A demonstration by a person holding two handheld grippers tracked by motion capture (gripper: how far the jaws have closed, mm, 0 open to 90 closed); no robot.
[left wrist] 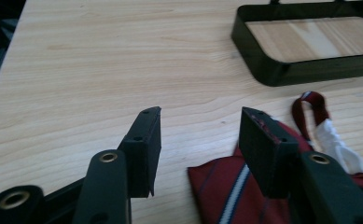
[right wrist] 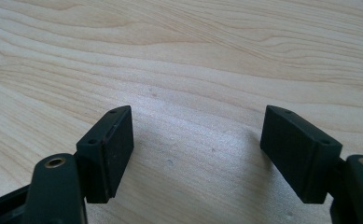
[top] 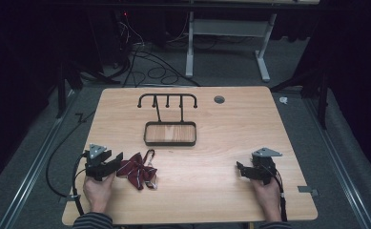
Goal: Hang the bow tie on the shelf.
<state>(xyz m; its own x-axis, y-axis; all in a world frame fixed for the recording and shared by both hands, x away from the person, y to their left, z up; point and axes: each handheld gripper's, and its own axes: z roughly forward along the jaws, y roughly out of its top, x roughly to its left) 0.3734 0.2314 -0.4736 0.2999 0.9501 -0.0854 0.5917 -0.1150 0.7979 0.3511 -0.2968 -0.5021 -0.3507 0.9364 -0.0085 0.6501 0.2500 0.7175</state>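
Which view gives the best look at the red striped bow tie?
The high view: the whole bow tie lies on the table, right beside the left gripper. The left gripper view crops it behind one jaw. The right gripper view faces bare wood.

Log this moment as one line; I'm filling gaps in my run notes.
left gripper: open, at red striped bow tie | right gripper: open, nothing between jaws | rack with tray: untouched

Left gripper (top: 118, 162) low over table, jaws apart, nothing clamped between them, left hand (top: 97, 188) gripping from behind. Right gripper (top: 240, 169) low, jaws spread wide, right hand (top: 266, 191) behind.
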